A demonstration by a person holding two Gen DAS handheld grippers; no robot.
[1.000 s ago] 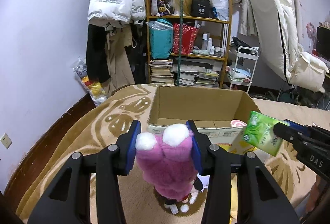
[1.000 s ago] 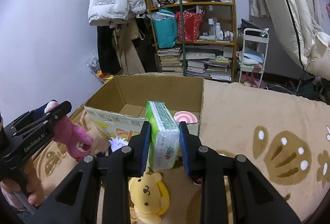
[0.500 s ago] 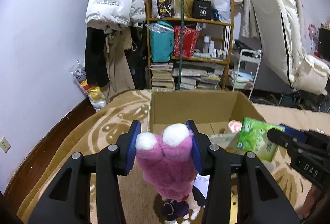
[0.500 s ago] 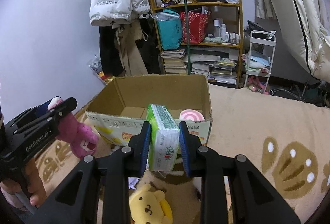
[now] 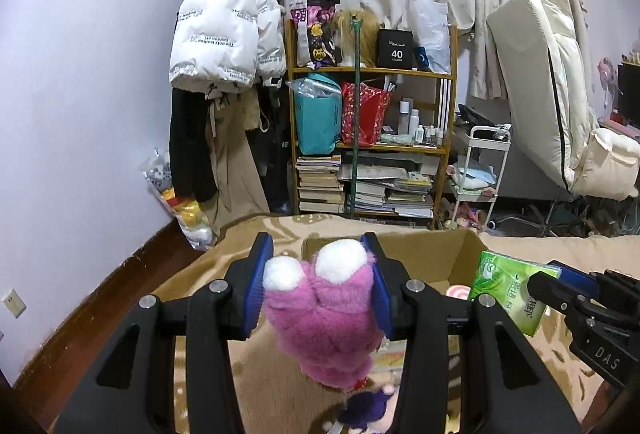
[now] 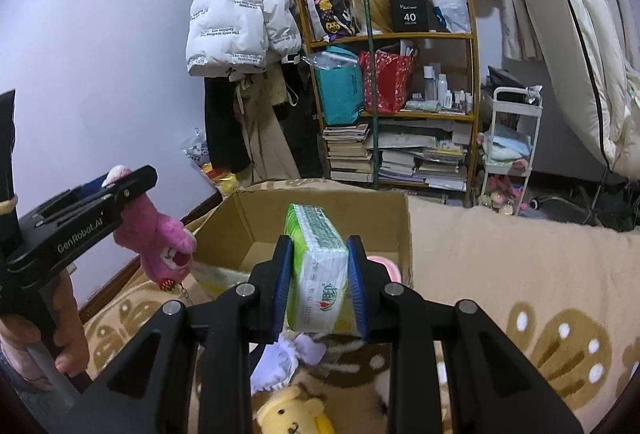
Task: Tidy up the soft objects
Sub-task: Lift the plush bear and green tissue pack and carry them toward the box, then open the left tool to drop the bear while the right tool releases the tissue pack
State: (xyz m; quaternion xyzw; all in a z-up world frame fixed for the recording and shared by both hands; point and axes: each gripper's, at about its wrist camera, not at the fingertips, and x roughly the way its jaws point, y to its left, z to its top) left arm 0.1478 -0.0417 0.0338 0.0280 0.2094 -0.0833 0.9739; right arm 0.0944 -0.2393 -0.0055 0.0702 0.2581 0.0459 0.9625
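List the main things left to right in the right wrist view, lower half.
Left tool holding the pink plush → cardboard box → tissue pack in the right tool → patterned blanket.

A pink plush [image 5: 324, 318] with white ears is held upright in the air, hanging above the blanket just in front of the box [image 6: 320, 218]. A green-and-white tissue pack [image 6: 318, 266] is held on edge over the box's near wall. The open cardboard box is set on the blanket, with a pink-and-white round item [image 6: 384, 266] seen inside. A yellow plush [image 6: 292, 414] and a white cloth [image 6: 284, 358] are lying in front of the box.
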